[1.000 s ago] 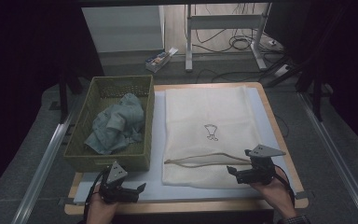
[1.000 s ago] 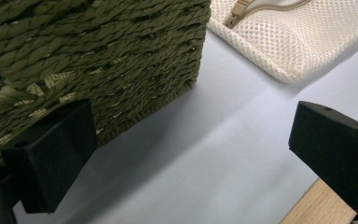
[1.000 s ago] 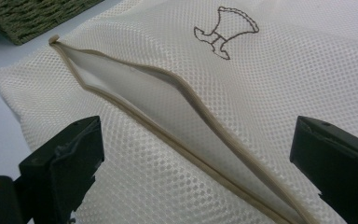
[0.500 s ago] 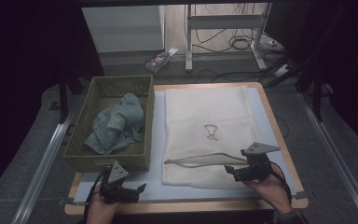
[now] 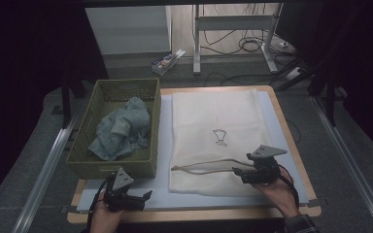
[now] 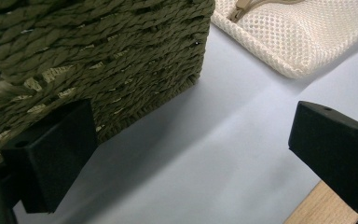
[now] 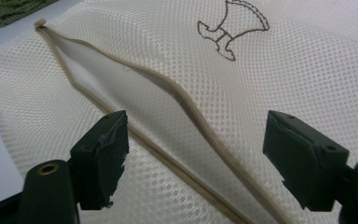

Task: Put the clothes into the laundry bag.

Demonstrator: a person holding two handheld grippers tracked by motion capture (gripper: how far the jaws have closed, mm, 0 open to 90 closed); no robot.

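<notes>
My right hand-held gripper (image 5: 236,173) lies low over the near part of the cream mesh bag (image 5: 213,121), and its jaws have just been closing. In the right gripper view they stand apart, one on each side of the bag's open mouth (image 7: 135,100), and the beige edge band (image 7: 200,119) of the mouth runs between them. The pads do not press on the band or on the mesh, so I hold nothing with this gripper.

The mesh bag lies flat on the pale sheet (image 5: 165,145) that covers the surface (image 5: 291,145). It has a small dark stitched figure (image 5: 219,137) near its middle. The mouth gapes a little, from near the bag's left edge toward my right gripper.

My left hand-held gripper (image 5: 145,196) rests at the near left of the surface, just in front of the green woven basket (image 5: 126,90). Its jaws are wide apart with nothing between them; in the left gripper view I see the sheet below and the basket wall just beside one jaw. A crumpled blue cloth (image 5: 121,133) lies inside the basket.
</notes>
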